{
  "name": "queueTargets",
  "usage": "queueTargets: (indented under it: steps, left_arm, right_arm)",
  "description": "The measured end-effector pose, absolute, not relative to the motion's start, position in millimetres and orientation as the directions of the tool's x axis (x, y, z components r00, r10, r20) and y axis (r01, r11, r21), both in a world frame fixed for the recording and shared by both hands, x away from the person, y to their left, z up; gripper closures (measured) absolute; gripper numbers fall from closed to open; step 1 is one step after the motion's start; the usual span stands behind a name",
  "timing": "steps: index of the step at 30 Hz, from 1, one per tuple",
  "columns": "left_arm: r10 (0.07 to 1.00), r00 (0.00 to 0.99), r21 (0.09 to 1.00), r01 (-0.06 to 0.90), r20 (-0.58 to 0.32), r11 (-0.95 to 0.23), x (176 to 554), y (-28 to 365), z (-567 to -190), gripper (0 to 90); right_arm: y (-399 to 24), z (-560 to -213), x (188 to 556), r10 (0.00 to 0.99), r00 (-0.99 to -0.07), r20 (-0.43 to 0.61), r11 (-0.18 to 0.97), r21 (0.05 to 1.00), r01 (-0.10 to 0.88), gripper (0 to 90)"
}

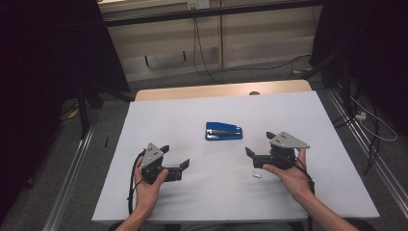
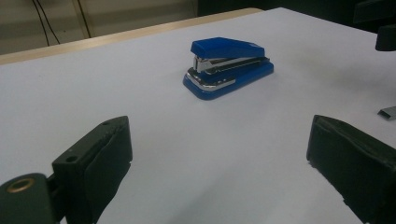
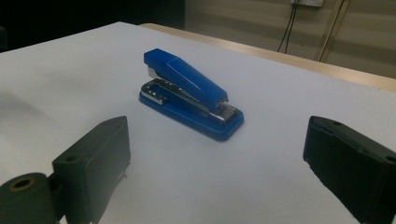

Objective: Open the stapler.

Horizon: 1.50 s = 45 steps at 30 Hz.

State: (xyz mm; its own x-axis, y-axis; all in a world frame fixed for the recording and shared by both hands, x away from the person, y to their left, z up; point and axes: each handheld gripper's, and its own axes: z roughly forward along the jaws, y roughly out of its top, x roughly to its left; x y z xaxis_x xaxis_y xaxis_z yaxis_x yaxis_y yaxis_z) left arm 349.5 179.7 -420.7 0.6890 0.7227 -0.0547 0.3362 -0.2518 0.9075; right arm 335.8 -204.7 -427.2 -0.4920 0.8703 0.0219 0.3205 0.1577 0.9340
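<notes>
A blue stapler (image 1: pixel 223 131) lies flat near the middle of the white table top (image 1: pixel 308 115), shut, with nothing touching it. My left gripper (image 1: pixel 176 156) rests low at the front left, held by a hand, jaws wide apart and empty. In the left gripper view the stapler (image 2: pixel 229 67) lies ahead of the left gripper (image 2: pixel 219 158). My right gripper (image 1: pixel 259 143) is at the front right, also open and empty. In the right gripper view the stapler (image 3: pixel 189 95) sits just beyond the right gripper (image 3: pixel 215 163).
A small metal strip of staples (image 1: pixel 256 175) lies on the table beside my right hand, and the staples (image 2: pixel 387 112) also show at the right edge of the left gripper view. A wooden edge (image 1: pixel 216 90) borders the far side. Cables and dark stands surround the table.
</notes>
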Motion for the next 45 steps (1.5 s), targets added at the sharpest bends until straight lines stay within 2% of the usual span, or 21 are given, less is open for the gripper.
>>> queueTargets:
  steps: [5, 7, 10, 12, 15, 17, 22, 27, 33, 39, 43, 45]
  left_arm:
    - [0.725, 0.683, 0.903, 0.358, -0.082, -0.236, 354.7, 178.7, -416.5, 8.0]
    - [0.730, 0.680, 0.905, 0.348, -0.066, -0.243, 356.9, 178.0, -415.4, 8.0]
    - [0.723, 0.687, 0.907, 0.347, -0.070, -0.241, 361.3, 176.0, -414.3, 8.0]
    - [0.730, 0.679, 0.904, 0.360, -0.085, -0.230, 363.7, 172.6, -414.0, 7.9]
    - [0.723, 0.689, 0.896, 0.353, -0.056, -0.268, 367.1, 166.6, -412.2, 7.9]
    - [0.713, 0.698, 0.900, 0.351, -0.066, -0.260, 369.1, 163.0, -410.8, 7.6]
    - [0.707, 0.707, 0.911, 0.308, -0.025, -0.276, 377.3, 152.2, -407.6, 4.2]
    - [0.695, 0.718, 0.905, 0.322, -0.043, -0.278, 388.9, 141.3, -407.4, 3.2]
    - [0.690, 0.723, 0.905, 0.305, -0.018, -0.296, 400.0, 129.0, -410.1, 3.2]
    - [0.681, 0.732, 0.911, 0.301, -0.030, -0.283, 410.6, 121.7, -412.1, 3.0]
    - [0.689, 0.725, 0.907, 0.274, 0.024, -0.320, 418.8, 114.0, -413.2, 3.3]
    - [0.690, 0.724, 0.908, 0.286, 0.005, -0.307, 422.3, 110.6, -415.3, 3.8]
  right_arm:
    - [-199.4, -425.3, 339.2, 0.858, -0.514, 0.013, 0.181, 0.928, 0.326, 8.1]
    - [-196.8, -424.5, 340.8, 0.853, -0.522, 0.004, 0.193, 0.927, 0.322, 8.1]
    - [-193.8, -422.9, 344.1, 0.841, -0.540, 0.007, 0.203, 0.922, 0.329, 12.8]
    - [-191.9, -422.1, 345.8, 0.838, -0.545, 0.006, 0.207, 0.922, 0.328, 12.5]
    - [-189.1, -420.1, 348.6, 0.833, -0.553, -0.001, 0.213, 0.924, 0.319, 12.4]
    - [-187.7, -418.7, 350.6, 0.831, -0.556, 0.002, 0.208, 0.926, 0.314, 12.9]
    - [-184.6, -416.7, 355.5, 0.829, -0.559, 0.001, 0.216, 0.921, 0.323, 14.9]
    - [-182.5, -417.0, 362.6, 0.827, -0.561, 0.017, 0.205, 0.921, 0.330, 15.8]
    - [-181.8, -413.2, 372.5, 0.824, -0.565, 0.043, 0.183, 0.924, 0.337, 16.5]
    - [-178.7, -414.1, 382.8, 0.821, -0.568, 0.055, 0.180, 0.920, 0.349, 20.8]
    - [-175.7, -414.3, 389.0, 0.817, -0.573, 0.065, 0.164, 0.926, 0.339, 24.0]
    - [-173.5, -415.9, 391.7, 0.816, -0.573, 0.074, 0.158, 0.926, 0.344, 24.8]
